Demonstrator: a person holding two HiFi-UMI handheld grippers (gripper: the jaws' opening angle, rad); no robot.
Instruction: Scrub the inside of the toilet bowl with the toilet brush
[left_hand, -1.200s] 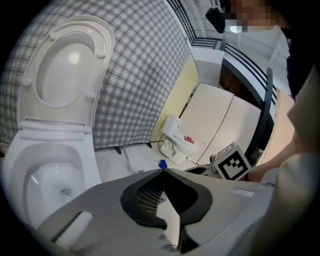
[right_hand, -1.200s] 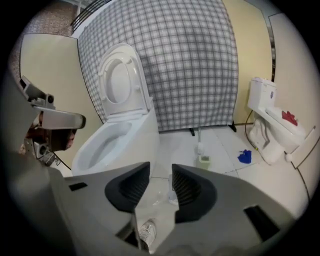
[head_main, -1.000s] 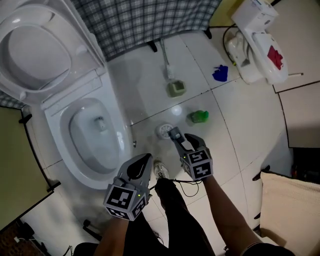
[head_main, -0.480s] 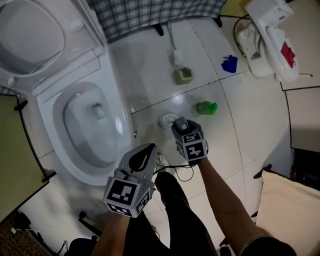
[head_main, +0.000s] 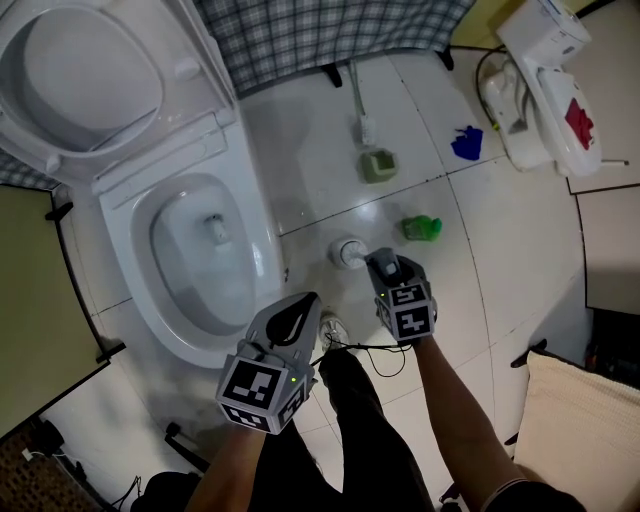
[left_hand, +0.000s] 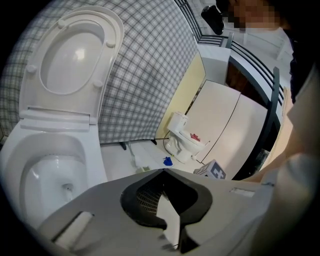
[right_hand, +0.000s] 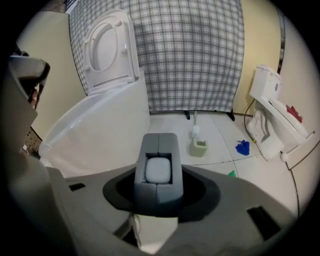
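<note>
**Right gripper lower, brush not yet taken.** The right gripper (head_main: 384, 263) has sunk toward the tiles since a second ago and its jaws have just been closing with nothing between them. The left gripper (head_main: 306, 300) has barely shifted.

Nearest, the left gripper's fingers meet at their tips, empty, beside the toilet bowl (head_main: 262, 265). The right gripper's two grey halves sit together just beside the floor drain (head_main: 348, 252). Farther out, well apart from both, the toilet brush (head_main: 360, 105) stands in its holder (head_main: 378, 165) near the plaid backdrop (head_main: 300, 35). The step in hand looks like the reach for the brush. Spread the right fingers before arriving and pass left of the small green object (head_main: 422, 228). Grip the handle high and lift it straight up, so the holder stays put.
</note>
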